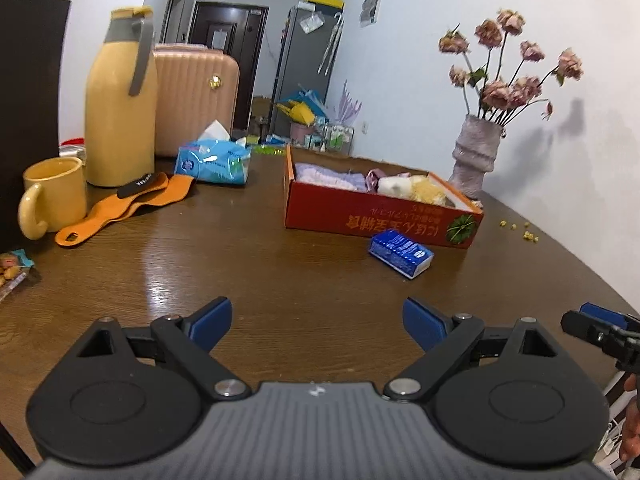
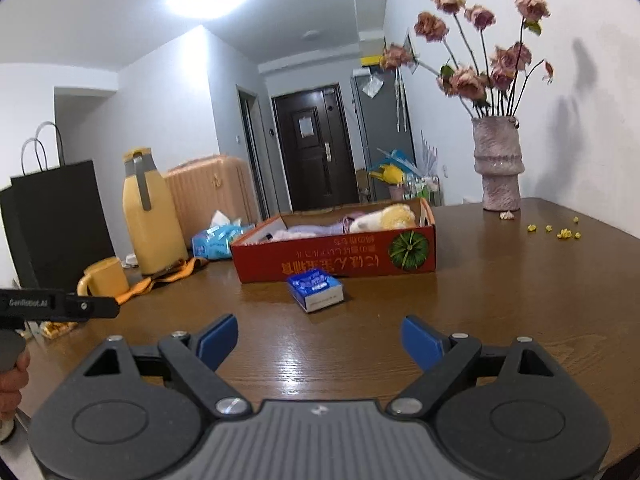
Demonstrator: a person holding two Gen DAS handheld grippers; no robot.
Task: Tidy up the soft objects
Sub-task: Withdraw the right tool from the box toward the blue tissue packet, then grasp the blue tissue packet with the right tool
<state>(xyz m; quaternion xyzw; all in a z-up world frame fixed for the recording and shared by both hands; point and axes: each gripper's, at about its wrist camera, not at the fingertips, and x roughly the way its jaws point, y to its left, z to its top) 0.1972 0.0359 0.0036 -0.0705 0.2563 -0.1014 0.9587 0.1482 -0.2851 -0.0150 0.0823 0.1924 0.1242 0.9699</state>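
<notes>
Both sets of tongs, the left tongs (image 1: 318, 318) and the right tongs (image 2: 320, 338), stood wide apart with nothing between them, low over the wooden counter (image 1: 256, 264); the red box (image 2: 336, 258) sat mid-counter holding soft items (image 2: 384, 218). One blue tissue pack (image 1: 401, 253) lay just beside the box's near wall.

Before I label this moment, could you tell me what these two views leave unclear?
- Red box: its near wall hides the lower parts of the soft items inside, both views.
- Snack packet: cut off by the left edge, left wrist view.
- Yellow bits near the vase: too small to identify.
- Blue tissue pack: print too small to read.
</notes>
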